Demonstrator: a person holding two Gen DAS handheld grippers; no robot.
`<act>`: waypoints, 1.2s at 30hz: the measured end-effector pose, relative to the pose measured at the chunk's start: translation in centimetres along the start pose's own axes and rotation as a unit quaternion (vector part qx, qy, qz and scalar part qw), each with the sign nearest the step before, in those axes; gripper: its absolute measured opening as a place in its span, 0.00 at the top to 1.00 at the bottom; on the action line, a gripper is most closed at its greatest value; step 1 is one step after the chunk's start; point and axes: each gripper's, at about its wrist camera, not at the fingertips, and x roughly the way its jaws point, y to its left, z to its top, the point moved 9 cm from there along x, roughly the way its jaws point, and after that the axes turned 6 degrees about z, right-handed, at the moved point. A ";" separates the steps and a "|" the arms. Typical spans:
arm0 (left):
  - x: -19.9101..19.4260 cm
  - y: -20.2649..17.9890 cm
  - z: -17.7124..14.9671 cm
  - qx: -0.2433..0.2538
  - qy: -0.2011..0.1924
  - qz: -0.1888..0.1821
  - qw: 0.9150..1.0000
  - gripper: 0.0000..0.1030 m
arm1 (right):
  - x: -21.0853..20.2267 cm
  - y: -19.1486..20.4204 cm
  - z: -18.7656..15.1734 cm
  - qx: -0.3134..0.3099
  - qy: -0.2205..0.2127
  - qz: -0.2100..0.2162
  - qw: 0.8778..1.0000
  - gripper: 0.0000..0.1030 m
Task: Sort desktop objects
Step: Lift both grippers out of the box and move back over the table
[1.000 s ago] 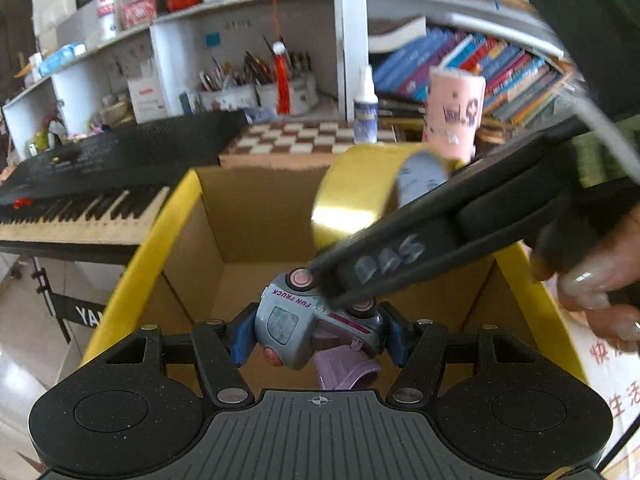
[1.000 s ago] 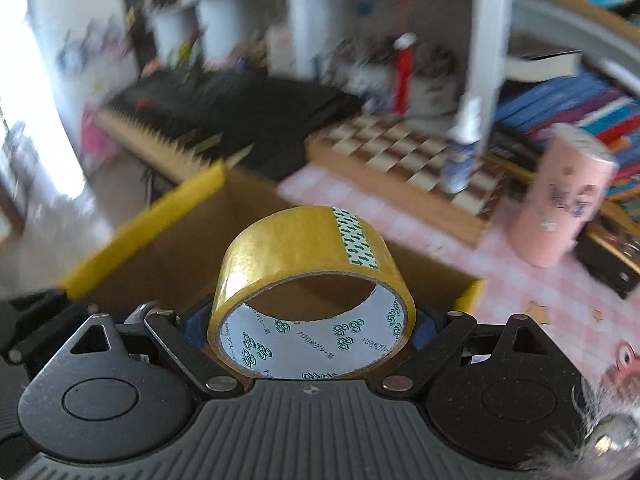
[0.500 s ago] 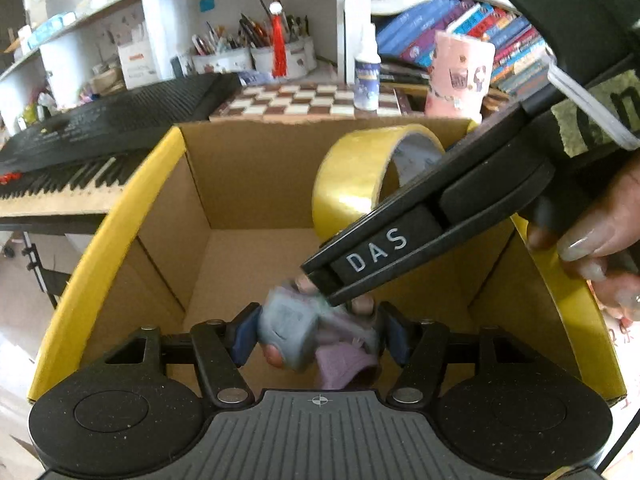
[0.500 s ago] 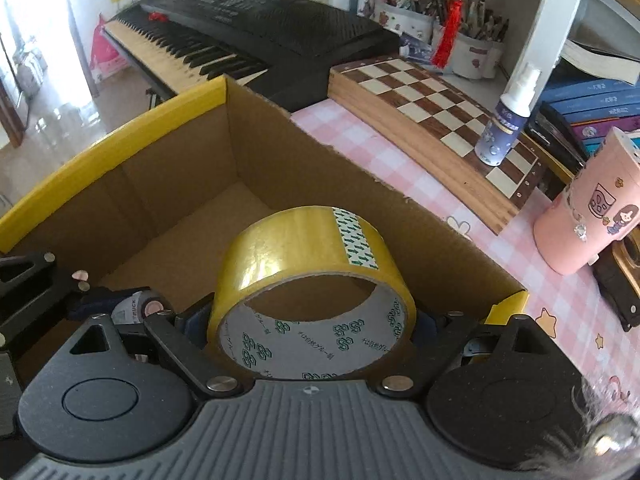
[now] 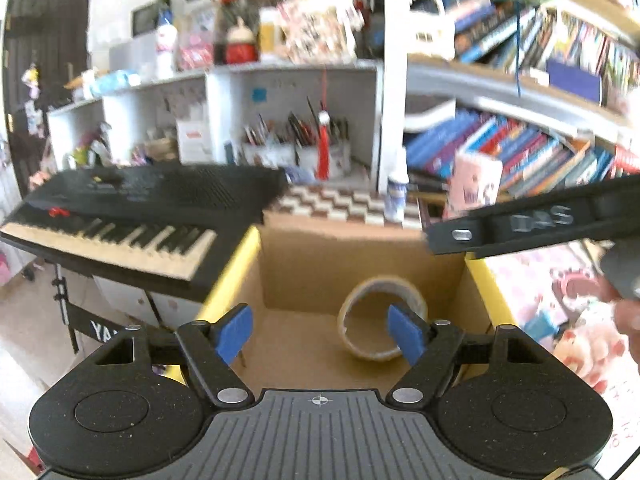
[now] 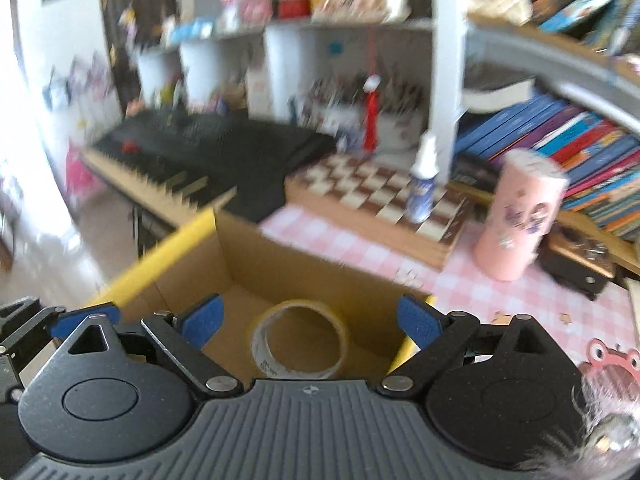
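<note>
Jaws of the left gripper (image 5: 320, 334) are opening with nothing pressed between them; the right gripper (image 6: 310, 322) gapes wide and empty. Below both, the box (image 5: 304, 256) stands on the pink table (image 6: 352, 240), the tape (image 6: 298, 344) lying on its floor.

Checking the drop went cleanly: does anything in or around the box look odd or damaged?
Nothing stands out. The tape roll lies inside the cardboard box, intact; both the left gripper, its jaws opening, and the right gripper hold nothing.

Both grippers, left gripper (image 5: 320, 334) and right gripper (image 6: 308, 326), are black ribbed plastic with blue pads (silver pivot screws).
</note>
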 end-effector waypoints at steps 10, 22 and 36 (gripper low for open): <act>-6.1 5.4 0.8 -0.069 -0.059 0.032 0.995 0.21 | -11.2 -1.2 -3.2 0.070 -0.115 -0.092 0.987 0.09; -12.7 7.3 -5.4 -0.071 -0.044 0.040 0.996 0.21 | -14.7 5.2 -12.9 0.064 -0.082 -0.135 0.985 0.11; -17.9 6.3 -11.2 -0.027 -0.002 0.029 0.999 0.20 | -16.8 11.5 -17.8 0.045 -0.063 -0.128 0.989 0.11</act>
